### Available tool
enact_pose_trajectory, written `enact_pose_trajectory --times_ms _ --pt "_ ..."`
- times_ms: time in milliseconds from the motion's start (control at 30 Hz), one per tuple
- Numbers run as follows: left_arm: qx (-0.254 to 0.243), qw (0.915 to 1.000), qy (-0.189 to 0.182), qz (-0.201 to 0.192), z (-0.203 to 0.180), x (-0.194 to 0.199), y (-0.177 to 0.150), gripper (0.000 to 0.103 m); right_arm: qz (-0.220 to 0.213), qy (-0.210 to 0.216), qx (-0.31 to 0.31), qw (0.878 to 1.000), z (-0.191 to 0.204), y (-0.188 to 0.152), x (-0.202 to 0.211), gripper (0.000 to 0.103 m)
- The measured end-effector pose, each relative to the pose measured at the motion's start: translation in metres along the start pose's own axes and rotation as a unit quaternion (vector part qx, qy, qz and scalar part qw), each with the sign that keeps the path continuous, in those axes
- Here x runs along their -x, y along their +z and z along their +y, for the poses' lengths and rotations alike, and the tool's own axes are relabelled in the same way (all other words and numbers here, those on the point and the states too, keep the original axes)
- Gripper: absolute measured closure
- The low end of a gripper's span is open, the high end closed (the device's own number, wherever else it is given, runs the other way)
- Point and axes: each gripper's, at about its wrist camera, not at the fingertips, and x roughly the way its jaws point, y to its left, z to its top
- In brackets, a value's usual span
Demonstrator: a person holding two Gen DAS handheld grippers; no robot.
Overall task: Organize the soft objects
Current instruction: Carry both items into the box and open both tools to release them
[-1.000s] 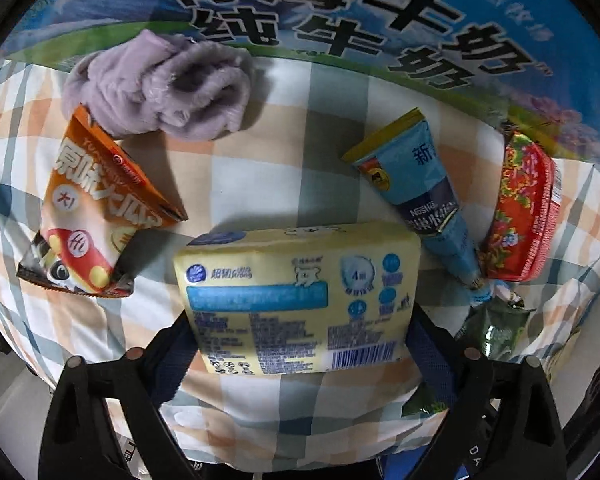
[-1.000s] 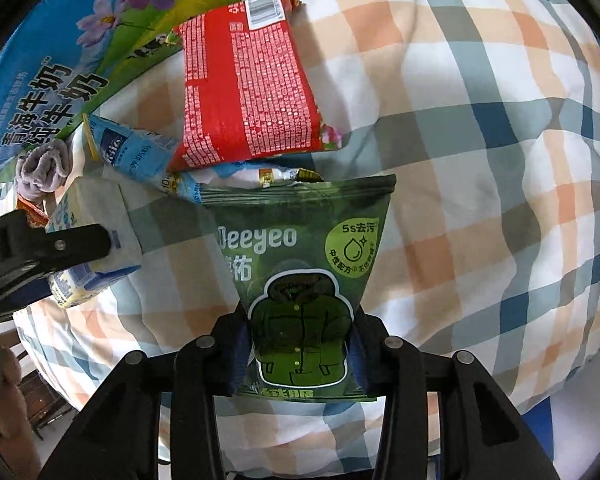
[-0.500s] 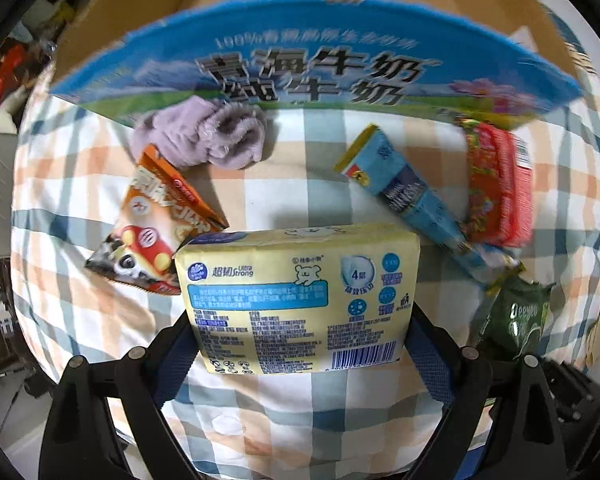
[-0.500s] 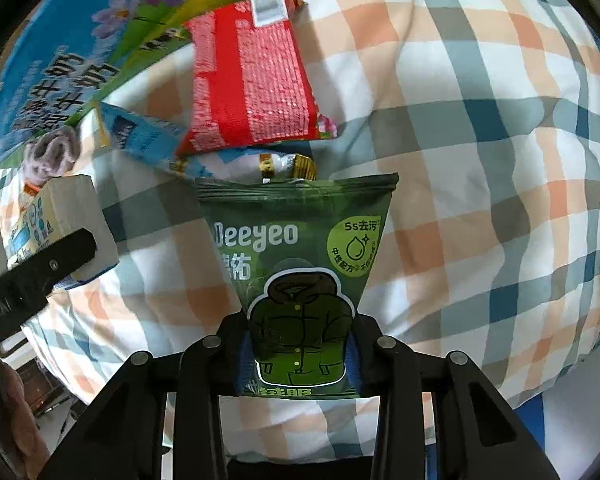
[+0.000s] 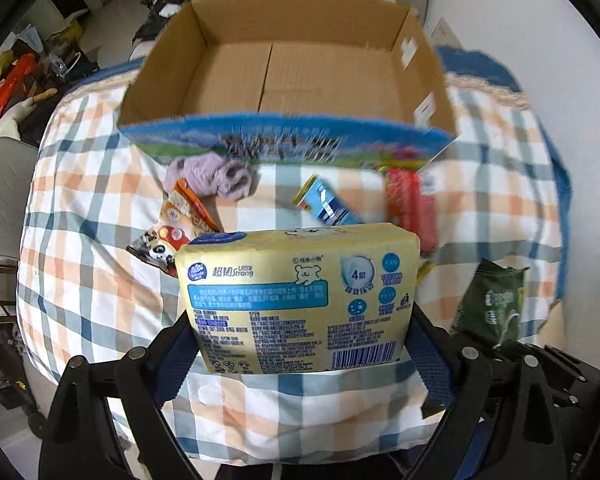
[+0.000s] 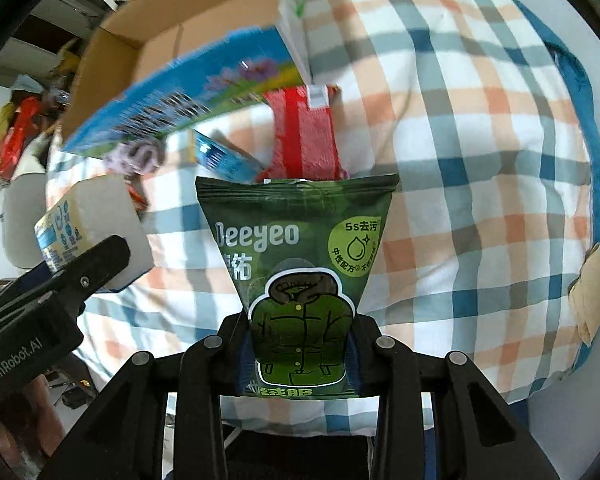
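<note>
My left gripper (image 5: 300,344) is shut on a yellow tissue pack (image 5: 296,292) and holds it above the plaid cloth (image 5: 92,220). My right gripper (image 6: 300,344) is shut on a green Deeyeo wipes pouch (image 6: 296,248), also lifted off the cloth. The pouch (image 5: 492,304) shows at the right of the left wrist view, and the tissue pack (image 6: 96,224) at the left of the right wrist view. Behind both stands an open cardboard box (image 5: 292,144) with a blue printed front wall; its inside holds nothing.
On the cloth before the box lie a purple cloth bundle (image 5: 212,176), an orange snack packet (image 5: 180,220), a blue tube-shaped packet (image 5: 324,208) and a red packet (image 5: 412,200). A grey chair (image 5: 4,184) and floor clutter are off the left edge.
Both grippers have risen with their packs, and the items on the cloth look smaller. The box's open inside has come into the left wrist view.
</note>
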Motion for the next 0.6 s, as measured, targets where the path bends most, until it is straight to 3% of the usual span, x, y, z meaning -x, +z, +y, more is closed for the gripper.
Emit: enact_pose_trajectory --times_ms 300,600 --pt "-0.004 0.9982 -0.047 -0.037 0.013 0.059 0.06 0.009 -0.054 0.048 0.028 0.997 0.025 0.031 0.064 0.066" --pt "-0.02 0.9977 -0.065 -0.008 0.047 0.036 0.176 0.009 -0.085 0.049 0.024 0.995 0.07 0.136 0.081 0.066"
